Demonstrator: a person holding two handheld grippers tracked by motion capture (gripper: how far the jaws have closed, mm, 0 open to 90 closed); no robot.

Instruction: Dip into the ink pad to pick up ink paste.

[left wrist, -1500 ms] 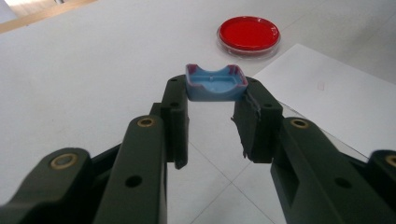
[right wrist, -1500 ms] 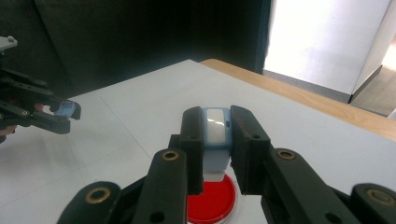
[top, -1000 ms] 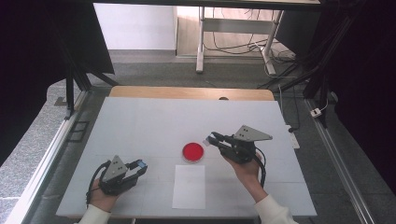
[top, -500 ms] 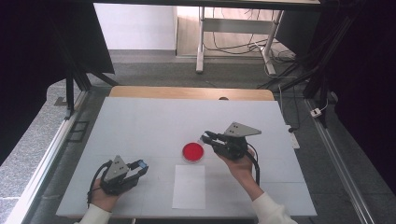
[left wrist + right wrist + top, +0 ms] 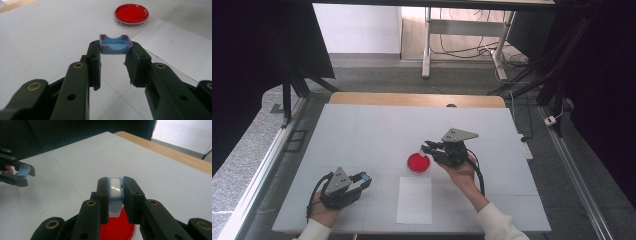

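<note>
A round red dish (image 5: 418,162) lies mid-table, with a white paper sheet (image 5: 414,199) just in front of it. My right gripper (image 5: 428,148) hovers over the dish's right rim, shut on a small pale-blue and white block (image 5: 115,192); the red dish (image 5: 117,227) shows directly beneath its jaws. My left gripper (image 5: 363,178) rests low at the front left, shut on a small blue cap (image 5: 115,44) with reddish edges, hollow side up. From there the dish (image 5: 131,13) lies ahead and the paper (image 5: 175,52) to the right.
The white table (image 5: 362,130) has a wooden strip (image 5: 412,99) along its far edge. Metal rails run down both sides. A table frame and cables stand on the floor beyond. My left gripper (image 5: 23,172) appears far off in the right gripper view.
My right gripper has moved left with its block, from beside the dish to over its right rim. The left gripper has stayed put.
</note>
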